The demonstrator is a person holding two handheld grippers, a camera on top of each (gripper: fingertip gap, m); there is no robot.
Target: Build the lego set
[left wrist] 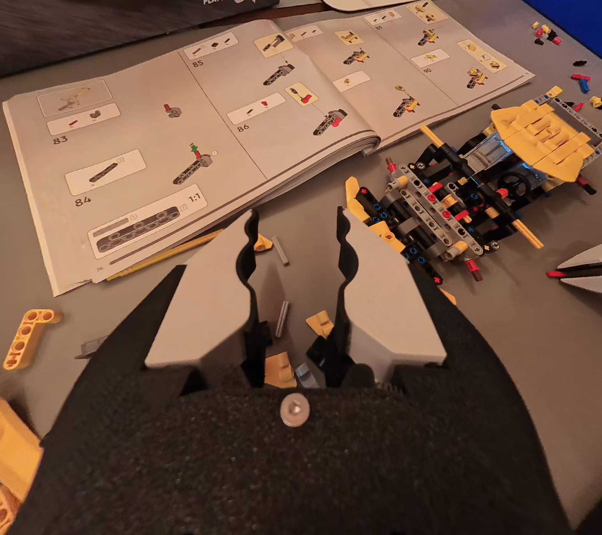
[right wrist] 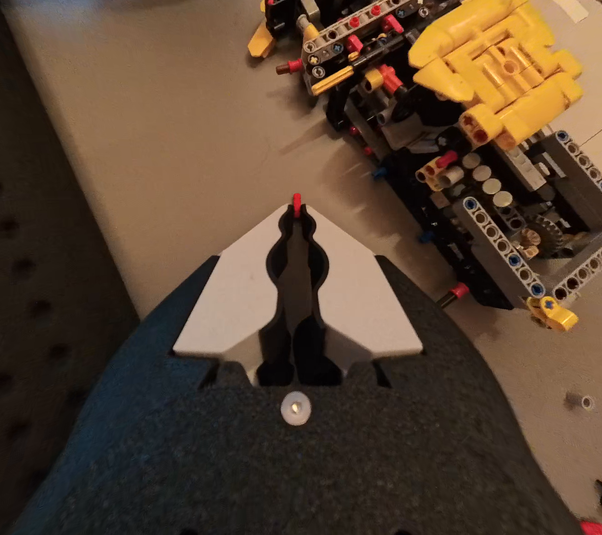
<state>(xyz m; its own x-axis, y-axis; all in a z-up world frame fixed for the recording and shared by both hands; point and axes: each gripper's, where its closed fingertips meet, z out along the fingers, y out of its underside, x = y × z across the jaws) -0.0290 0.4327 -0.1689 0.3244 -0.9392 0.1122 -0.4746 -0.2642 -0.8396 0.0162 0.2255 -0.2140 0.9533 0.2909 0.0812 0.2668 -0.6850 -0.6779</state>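
Right gripper clenched on red pin; left gripper released over gray axle, beside lego chassis.

Yellow parts cut by left edge; small pieces too tiny to identify.
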